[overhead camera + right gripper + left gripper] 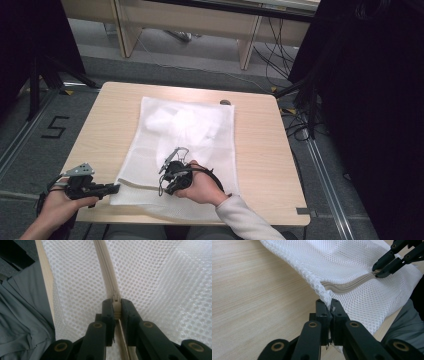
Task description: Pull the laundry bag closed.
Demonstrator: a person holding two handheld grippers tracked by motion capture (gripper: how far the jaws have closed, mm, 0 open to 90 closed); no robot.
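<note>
Left tool (329,307) pinches the mesh bag's (200,125) near-left corner; right tool (116,308) clamps the zipper pull (116,305), zipper (352,285) apparently part-travelled.

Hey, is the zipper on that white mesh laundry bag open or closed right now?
Closed along the stretch in view: in the left gripper view the zipper runs as one joined strip between the left gripper and the right gripper pinching its pull.

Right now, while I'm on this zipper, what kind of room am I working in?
Probably a lab or recording workspace rather than a home. A small wooden table stands on grey floor marked with a taped number 5, loose cables trail across the floor, and black curtains screen the sides. The mesh laundry bag is just the work piece.
</note>
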